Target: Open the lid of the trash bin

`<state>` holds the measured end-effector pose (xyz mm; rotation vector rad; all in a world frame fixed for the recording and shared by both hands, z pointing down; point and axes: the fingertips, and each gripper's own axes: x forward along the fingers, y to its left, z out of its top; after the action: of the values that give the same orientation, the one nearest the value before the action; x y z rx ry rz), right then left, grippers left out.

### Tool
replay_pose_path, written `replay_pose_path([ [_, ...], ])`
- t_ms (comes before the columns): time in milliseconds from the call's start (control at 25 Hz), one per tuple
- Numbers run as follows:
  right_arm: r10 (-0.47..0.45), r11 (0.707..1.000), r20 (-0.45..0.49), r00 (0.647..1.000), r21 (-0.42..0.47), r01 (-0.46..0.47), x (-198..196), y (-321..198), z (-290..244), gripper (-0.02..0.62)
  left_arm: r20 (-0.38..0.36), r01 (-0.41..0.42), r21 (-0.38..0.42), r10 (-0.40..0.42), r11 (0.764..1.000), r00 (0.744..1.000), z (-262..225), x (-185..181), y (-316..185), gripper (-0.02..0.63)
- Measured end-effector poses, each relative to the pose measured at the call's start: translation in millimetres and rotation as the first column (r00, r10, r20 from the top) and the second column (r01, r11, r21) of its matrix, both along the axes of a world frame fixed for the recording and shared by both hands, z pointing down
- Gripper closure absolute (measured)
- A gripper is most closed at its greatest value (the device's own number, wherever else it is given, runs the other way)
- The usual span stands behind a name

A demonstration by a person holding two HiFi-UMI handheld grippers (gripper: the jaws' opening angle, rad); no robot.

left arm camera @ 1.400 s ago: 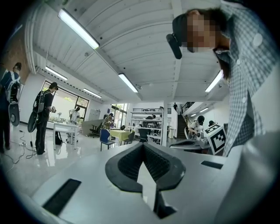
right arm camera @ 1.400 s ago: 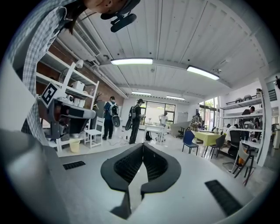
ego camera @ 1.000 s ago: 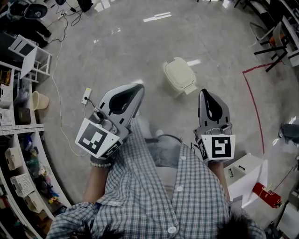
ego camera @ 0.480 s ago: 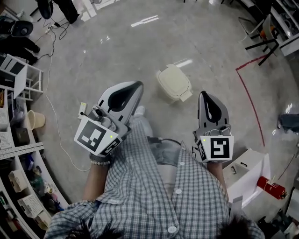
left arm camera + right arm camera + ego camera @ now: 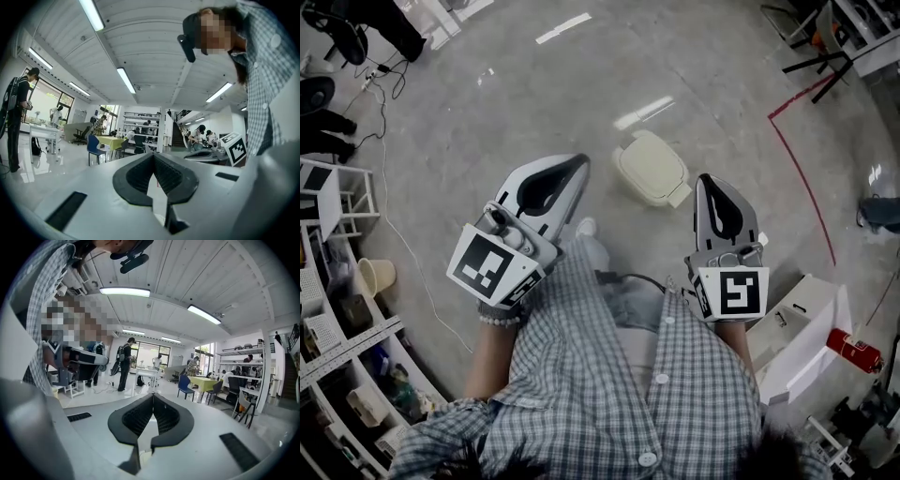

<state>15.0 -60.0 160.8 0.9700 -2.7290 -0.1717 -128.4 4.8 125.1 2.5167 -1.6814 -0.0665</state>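
Note:
A cream trash bin [image 5: 652, 169] stands on the grey floor ahead of me in the head view, its lid down flat. My left gripper [image 5: 580, 162] is held out at waist height, its tip pointing toward the bin's left side and well above it. My right gripper [image 5: 710, 178] points forward just right of the bin, also clear of it. Both are shut with nothing between the jaws. In the left gripper view [image 5: 153, 155] and the right gripper view [image 5: 153, 394] the jaws meet at the tips and face up into the room, so the bin is out of sight there.
A white box [image 5: 802, 333] and a red extinguisher [image 5: 853, 349] sit at the right. Red tape [image 5: 802, 187] lines the floor on the right. Shelves [image 5: 347, 375], a beige bucket [image 5: 375, 275] and a white stool [image 5: 323, 197] stand along the left. A cable [image 5: 412, 272] trails there.
The bin has slid lower and nearer in the head view as the person stepped toward it. Both grippers kept their pose and stayed shut.

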Motion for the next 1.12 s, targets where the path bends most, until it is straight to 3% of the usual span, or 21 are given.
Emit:
replay_pose_path([
  [480,0.191,0.98,-0.077,0.978,-0.038,-0.195,-40.6,-33.8,16.2,0.577,-0.038,-0.178,-0.044,0.176,0.983,0.984,19.7,-66.3,-69.3,0.601],
  [720,0.307,0.944,-0.13,0.943,-0.084,-0.319,-40.9,-30.9,36.3,0.577,-0.075,-0.295,-0.097,0.288,0.951,0.955,51.5,-70.6,-96.1,0.601],
  [880,0.395,0.895,-0.168,0.903,-0.151,-0.42,-25.3,-15.2,61.6,0.577,-0.092,-0.367,-0.14,0.357,0.92,0.93,75.2,-58.4,-106.9,0.601],
  [1120,0.43,0.85,-0.208,0.879,-0.234,-0.472,-6.4,-1.0,93.7,0.577,-0.123,-0.412,-0.198,0.395,0.889,0.911,109.8,-38.8,-118.7,0.601],
])
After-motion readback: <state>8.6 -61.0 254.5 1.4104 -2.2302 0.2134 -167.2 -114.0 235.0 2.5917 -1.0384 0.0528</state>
